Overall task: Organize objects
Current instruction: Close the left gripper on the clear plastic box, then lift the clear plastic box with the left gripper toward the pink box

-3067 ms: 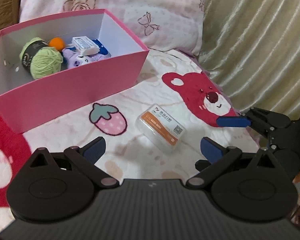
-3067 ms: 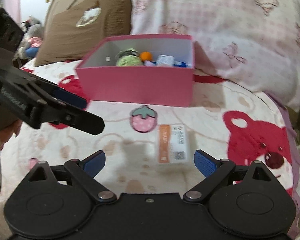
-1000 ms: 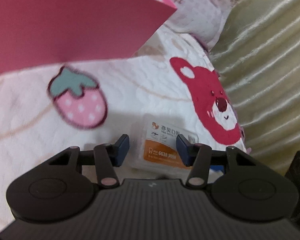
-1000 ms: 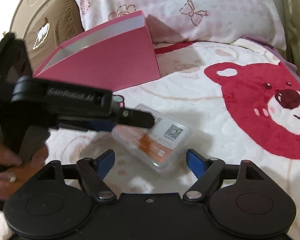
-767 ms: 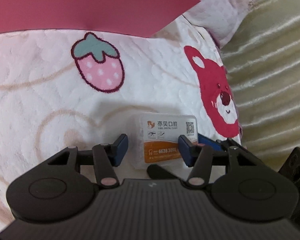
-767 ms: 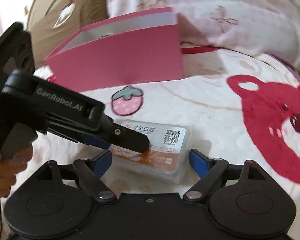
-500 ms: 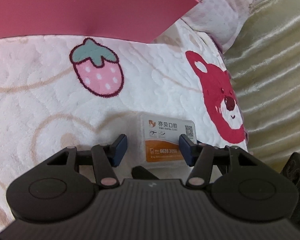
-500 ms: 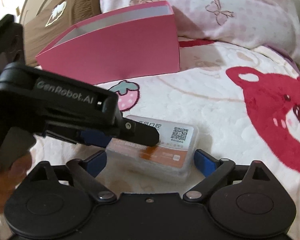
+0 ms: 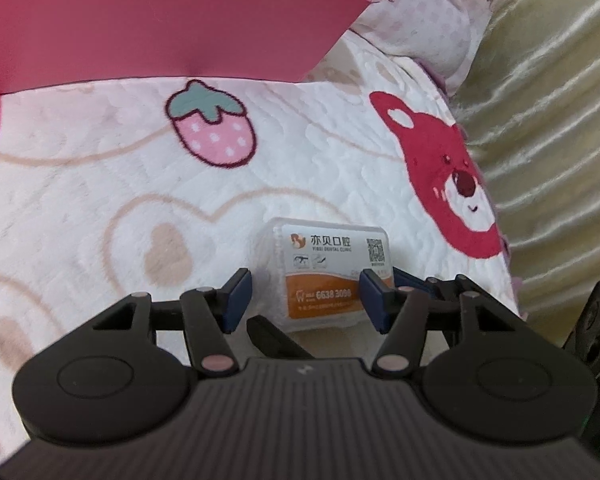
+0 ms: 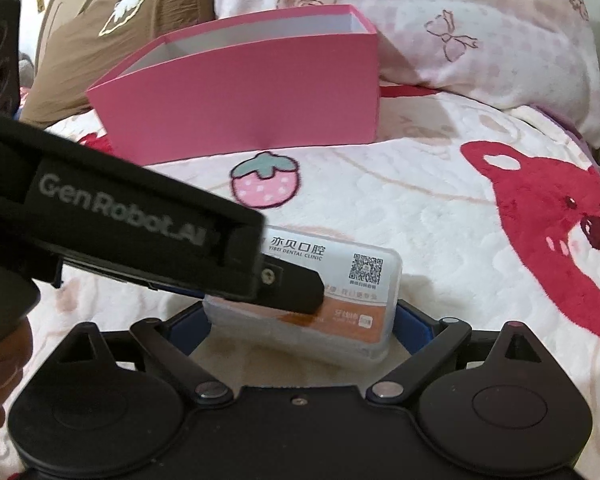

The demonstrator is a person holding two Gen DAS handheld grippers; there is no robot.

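A clear plastic card box (image 9: 328, 276) with a white and orange label lies on the bedspread. My left gripper (image 9: 306, 300) hangs open just over its near side. In the right wrist view one left finger (image 10: 288, 280) lies across the label of the card box (image 10: 364, 276). My right gripper (image 10: 298, 324) stands open at its widest, with the card box between its blue pads and the pads close to the box's two ends. I cannot tell whether they touch. Right gripper fingers (image 9: 416, 282) show beside the box in the left wrist view. The pink box (image 10: 252, 92) stands behind.
The quilted bedspread (image 9: 100, 184) carries a strawberry print (image 9: 212, 132) and a red bear print (image 9: 452, 184). A pink pillow (image 10: 480, 40) and a brown pillow (image 10: 112, 20) lie behind the pink box (image 9: 160, 20). A gold curtain (image 9: 548, 120) hangs at the right. A hand (image 10: 0, 360) holds the left gripper.
My right gripper has widened and come forward until the card box sits between its pads. The card box has turned square to both views. My left gripper has opened a little and drawn back.
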